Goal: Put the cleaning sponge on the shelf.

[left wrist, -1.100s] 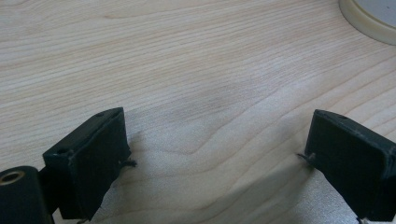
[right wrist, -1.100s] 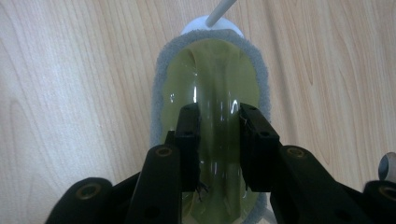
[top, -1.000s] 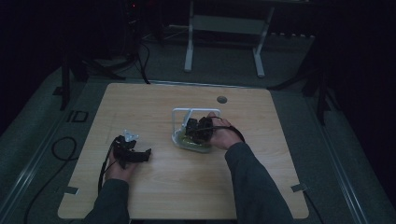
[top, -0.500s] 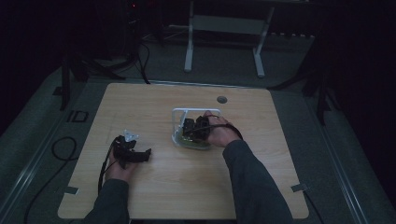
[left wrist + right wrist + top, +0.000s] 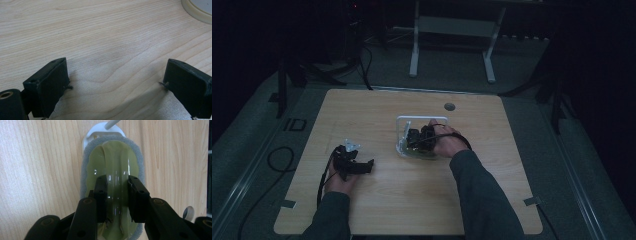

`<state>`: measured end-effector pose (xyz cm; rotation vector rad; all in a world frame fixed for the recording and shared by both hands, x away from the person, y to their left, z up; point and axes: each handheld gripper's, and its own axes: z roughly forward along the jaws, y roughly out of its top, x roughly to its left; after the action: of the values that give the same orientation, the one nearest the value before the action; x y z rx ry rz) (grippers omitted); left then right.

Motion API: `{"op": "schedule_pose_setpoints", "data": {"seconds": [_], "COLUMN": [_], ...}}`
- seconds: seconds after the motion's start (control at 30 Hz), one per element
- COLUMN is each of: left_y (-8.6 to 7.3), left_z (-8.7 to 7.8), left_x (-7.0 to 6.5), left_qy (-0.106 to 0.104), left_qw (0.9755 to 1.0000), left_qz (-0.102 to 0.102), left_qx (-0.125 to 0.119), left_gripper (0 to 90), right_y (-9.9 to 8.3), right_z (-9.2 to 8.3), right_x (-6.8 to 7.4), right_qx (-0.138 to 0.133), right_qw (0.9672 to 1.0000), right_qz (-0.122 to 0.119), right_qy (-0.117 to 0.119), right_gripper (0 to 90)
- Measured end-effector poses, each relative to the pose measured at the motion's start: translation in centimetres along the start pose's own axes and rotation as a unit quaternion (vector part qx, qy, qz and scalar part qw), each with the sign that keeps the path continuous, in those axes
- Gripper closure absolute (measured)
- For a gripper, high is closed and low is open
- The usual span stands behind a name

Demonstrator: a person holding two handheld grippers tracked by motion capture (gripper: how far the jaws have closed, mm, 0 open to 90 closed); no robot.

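The right hand-held gripper (image 5: pixel 116 195) pinches the clear, arched plastic handle (image 5: pixel 117 173) of an oval scrubbing brush with an olive-green top and a grey sponge rim (image 5: pixel 112 192), its two black jaws pressed against the handle's sides. The brush lies flat on the pale wooden desk (image 5: pixel 37 170), over a white plastic piece (image 5: pixel 103 132) whose rounded end and a thin white rod show beyond its far tip. From the high view the same gripper (image 5: pixel 422 137) sits inside a white wire-like frame (image 5: pixel 404 132) near the middle of the desk (image 5: pixel 412 200), the person's right hand (image 5: pixel 447 142) behind it. Grasping the handle across its narrow width looks like the sensible hold — it is the one raised part, so the jaws need not dig into the soft sponge, and the brush should stay level if lifted.

The left hand-held gripper (image 5: pixel 354 165) rests on the desk well to the left and nearer the person, apart from the brush. Its jaws stand spread with only bare wood between them (image 5: pixel 112 62) — probably parked out of the way while the right side works. A pale round rim (image 5: pixel 197 11) lies at the far right corner of the left gripper view
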<state>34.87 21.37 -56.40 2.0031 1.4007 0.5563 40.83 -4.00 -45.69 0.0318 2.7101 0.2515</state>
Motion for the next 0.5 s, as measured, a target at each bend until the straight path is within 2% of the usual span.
{"op": "schedule_pose_setpoints", "data": {"seconds": [0.4,0.5], "left_y": [0.00,0.00], "left_z": [0.00,0.00], "left_x": [0.00,0.00], "left_qy": [0.000,0.000], "left_qw": [1.0000,1.0000], "left_qz": [0.000,0.000], "left_qx": [0.000,0.000], "left_gripper": [6.0,6.0], "right_y": [-0.13,-0.20], "right_z": [0.47,0.49], "right_x": [0.40,0.49], "right_qx": [0.009,0.003], "right_qw": [0.9995,0.9994], "right_qz": [-0.017,-0.022], "right_qy": [-0.024,-0.027], "right_gripper": [71.1,71.2]}}
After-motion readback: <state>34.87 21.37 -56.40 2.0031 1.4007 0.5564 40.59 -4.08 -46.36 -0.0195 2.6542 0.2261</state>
